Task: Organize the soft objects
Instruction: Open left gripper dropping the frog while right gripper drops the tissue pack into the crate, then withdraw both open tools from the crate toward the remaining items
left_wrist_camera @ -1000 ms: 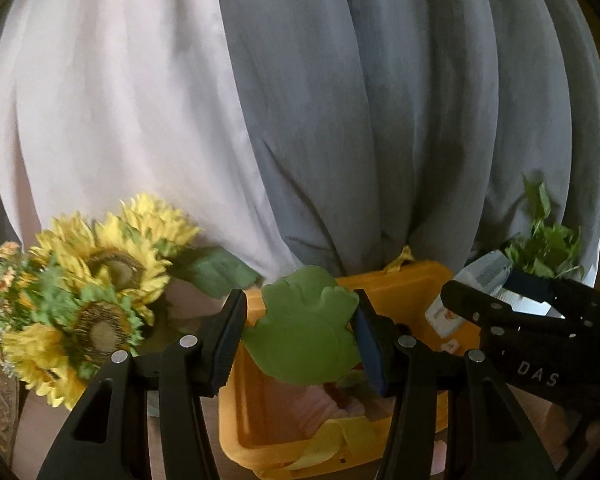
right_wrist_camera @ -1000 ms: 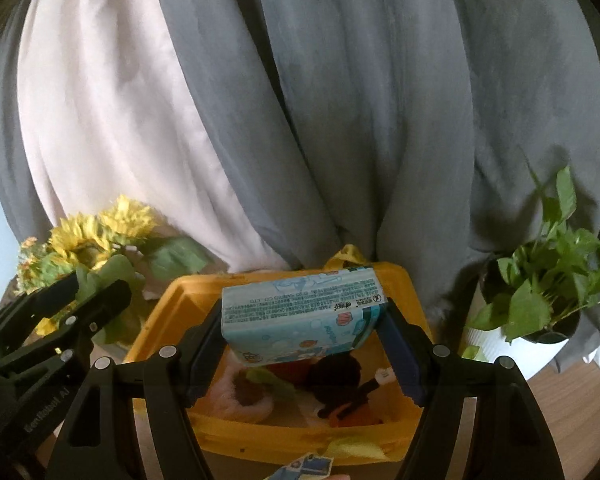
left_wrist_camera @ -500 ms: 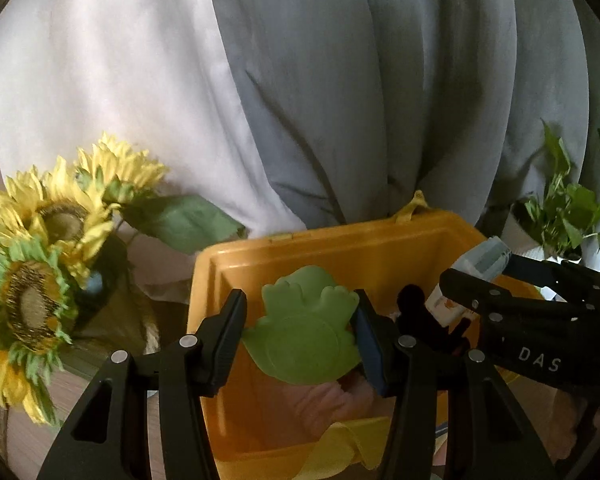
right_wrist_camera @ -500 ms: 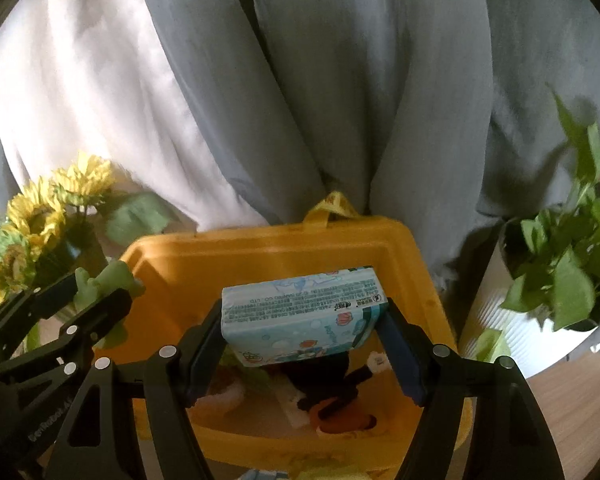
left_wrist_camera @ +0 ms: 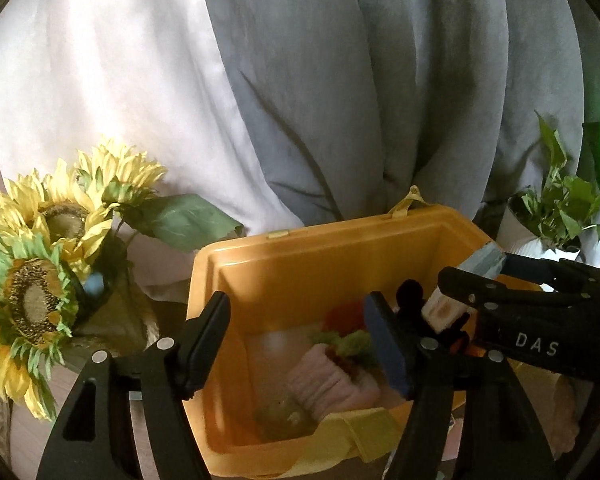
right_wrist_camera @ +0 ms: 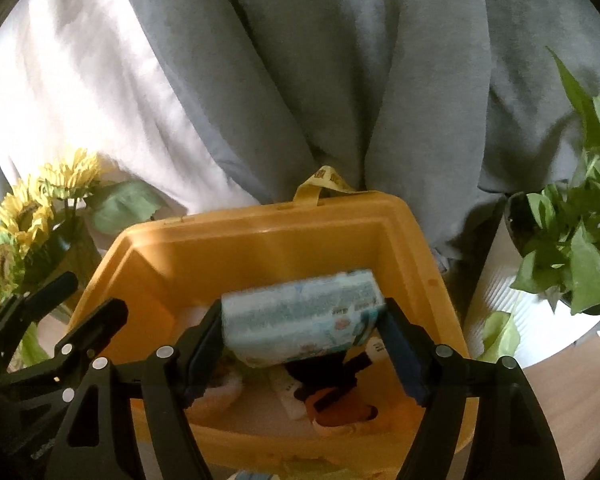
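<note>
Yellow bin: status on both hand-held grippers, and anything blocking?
Left hand-held gripper open, empty, over yellow bin. Right hand-held gripper shut on tissue pack, above the bin. Soft toys already inside; nothing blocking the drop.

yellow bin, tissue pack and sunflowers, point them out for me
yellow bin (right_wrist_camera: 268, 240), right wrist view, on its far inner wall
tissue pack (right_wrist_camera: 300, 316), right wrist view, on the middle of its printed face
sunflowers (left_wrist_camera: 36, 304), left wrist view, on the dark centre of the nearest bloom
</note>
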Demonstrator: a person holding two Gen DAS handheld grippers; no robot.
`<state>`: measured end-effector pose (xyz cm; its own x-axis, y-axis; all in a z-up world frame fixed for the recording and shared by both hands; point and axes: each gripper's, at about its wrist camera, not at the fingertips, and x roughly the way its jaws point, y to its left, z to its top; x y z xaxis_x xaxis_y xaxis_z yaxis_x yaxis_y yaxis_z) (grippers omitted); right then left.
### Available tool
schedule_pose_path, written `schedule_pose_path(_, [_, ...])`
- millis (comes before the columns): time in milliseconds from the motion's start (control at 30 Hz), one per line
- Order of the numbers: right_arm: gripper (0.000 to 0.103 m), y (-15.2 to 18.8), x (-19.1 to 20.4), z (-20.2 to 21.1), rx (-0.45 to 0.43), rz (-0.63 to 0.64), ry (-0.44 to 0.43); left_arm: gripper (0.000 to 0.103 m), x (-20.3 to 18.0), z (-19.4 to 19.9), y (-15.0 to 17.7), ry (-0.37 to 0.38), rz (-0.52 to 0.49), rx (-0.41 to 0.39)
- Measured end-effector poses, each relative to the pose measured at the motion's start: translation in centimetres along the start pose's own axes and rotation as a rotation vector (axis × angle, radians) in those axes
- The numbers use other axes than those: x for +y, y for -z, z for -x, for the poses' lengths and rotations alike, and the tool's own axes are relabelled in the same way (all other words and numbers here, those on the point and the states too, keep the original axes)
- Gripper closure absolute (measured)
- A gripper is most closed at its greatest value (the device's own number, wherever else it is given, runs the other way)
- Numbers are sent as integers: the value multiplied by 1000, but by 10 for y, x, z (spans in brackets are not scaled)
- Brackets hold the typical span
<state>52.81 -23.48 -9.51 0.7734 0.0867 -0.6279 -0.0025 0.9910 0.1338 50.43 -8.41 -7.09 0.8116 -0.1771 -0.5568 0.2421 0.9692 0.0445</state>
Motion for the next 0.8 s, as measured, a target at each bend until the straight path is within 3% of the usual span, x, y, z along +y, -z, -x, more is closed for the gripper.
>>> schedule_pose_path(400, [26,-4,9,31,-68,23,-5,32,4,31,-3,-9,23,-41])
schedule_pose_path(800, [26,10,9,78,-129,41,43,29,-8,63,9,-5,17,-60])
